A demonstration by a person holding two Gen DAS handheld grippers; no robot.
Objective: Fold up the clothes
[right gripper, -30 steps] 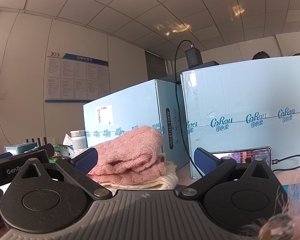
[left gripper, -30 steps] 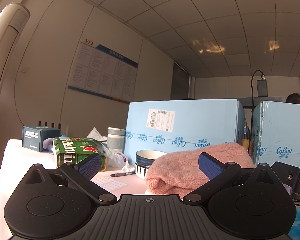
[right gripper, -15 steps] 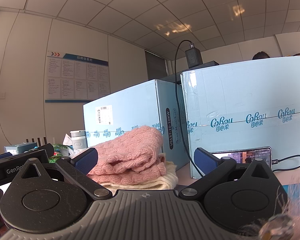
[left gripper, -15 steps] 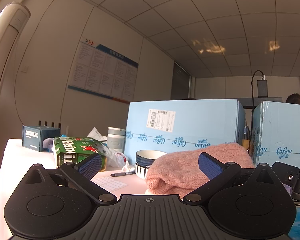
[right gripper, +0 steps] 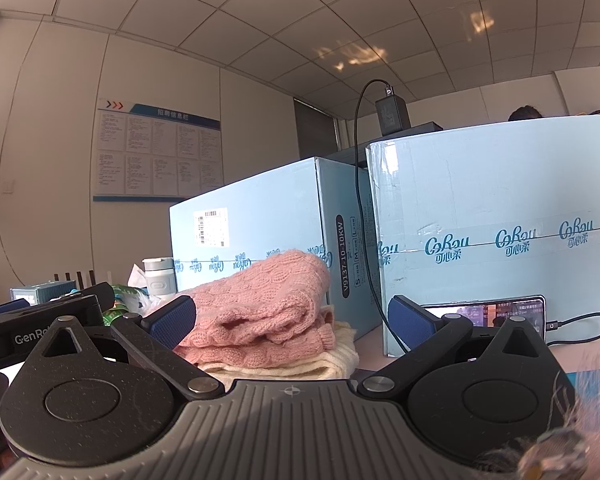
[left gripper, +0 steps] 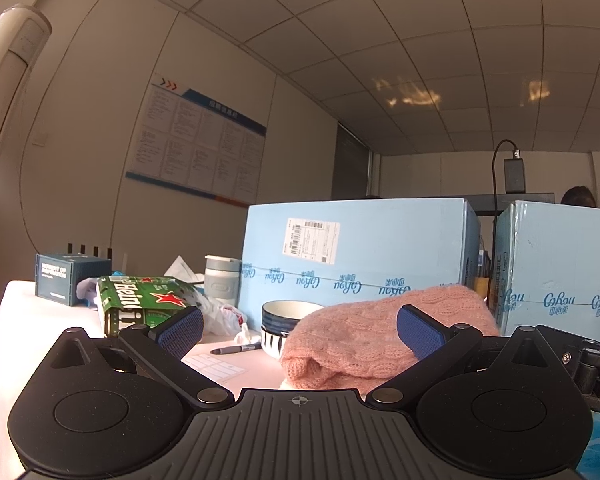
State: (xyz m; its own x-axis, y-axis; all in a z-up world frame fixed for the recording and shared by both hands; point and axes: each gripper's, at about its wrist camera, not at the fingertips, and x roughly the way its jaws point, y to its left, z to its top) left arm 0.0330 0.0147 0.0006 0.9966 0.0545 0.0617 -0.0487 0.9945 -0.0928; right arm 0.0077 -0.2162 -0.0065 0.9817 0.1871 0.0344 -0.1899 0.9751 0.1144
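A folded pink knit sweater [left gripper: 364,336] lies on the table just beyond my left gripper [left gripper: 298,330], whose blue-padded fingers stand wide open and hold nothing. In the right wrist view the same pink sweater [right gripper: 260,312] rests on top of a folded cream knit garment [right gripper: 300,362]. My right gripper [right gripper: 292,318] is open too, close in front of the stack and empty. The left gripper's black body [right gripper: 40,320] shows at the left edge of that view.
Two light blue cartons [left gripper: 356,256] [right gripper: 500,232] stand behind the clothes. A striped bowl [left gripper: 288,320], a pen [left gripper: 236,348], a green beer pack [left gripper: 140,304], a cup [left gripper: 221,280] and a small dark box [left gripper: 66,276] sit left. A phone [right gripper: 484,312] leans on the right carton, cable attached.
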